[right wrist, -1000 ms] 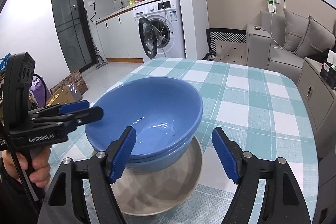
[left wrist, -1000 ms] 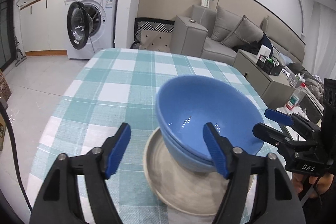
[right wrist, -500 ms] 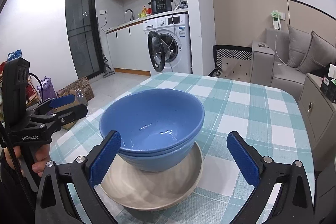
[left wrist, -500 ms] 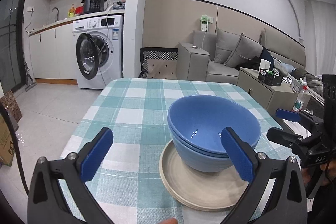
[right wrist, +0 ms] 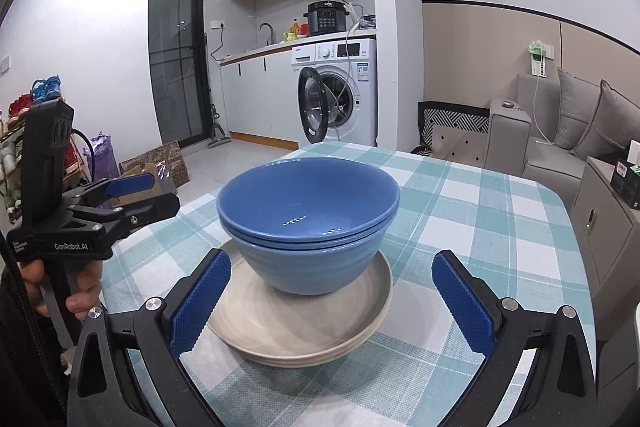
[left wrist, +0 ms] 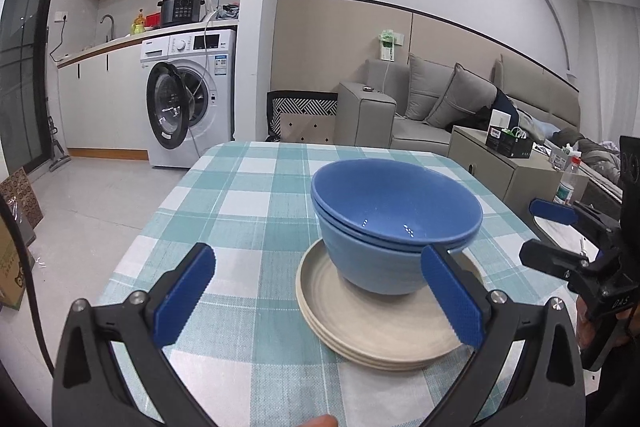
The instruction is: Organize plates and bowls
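Note:
Two nested blue bowls (left wrist: pixel 394 223) (right wrist: pixel 308 219) stand on a stack of beige plates (left wrist: pixel 360 327) (right wrist: pixel 296 331) on the checked table. My left gripper (left wrist: pixel 320 291) is open, its blue pads wide apart, just short of the stack on its near left side. My right gripper (right wrist: pixel 332 295) is open too, its pads on either side of the plates' near rim without touching. Each gripper shows in the other's view: the right gripper (left wrist: pixel 556 235) at the right edge, the left gripper (right wrist: pixel 136 195) at the left, held by a hand.
The teal-and-white checked tablecloth (left wrist: pixel 248 211) (right wrist: pixel 480 211) covers the table around the stack. Beyond it stand a washing machine (left wrist: pixel 192 95) with its door ajar, a grey sofa (left wrist: pixel 440 107) and a low cabinet (left wrist: pixel 504 163). Cardboard boxes (right wrist: pixel 160 163) lie on the floor.
Both grippers opened wide and drew back from the blue bowls, which now stand free on the plates. Both views tilted up, showing more of the room.

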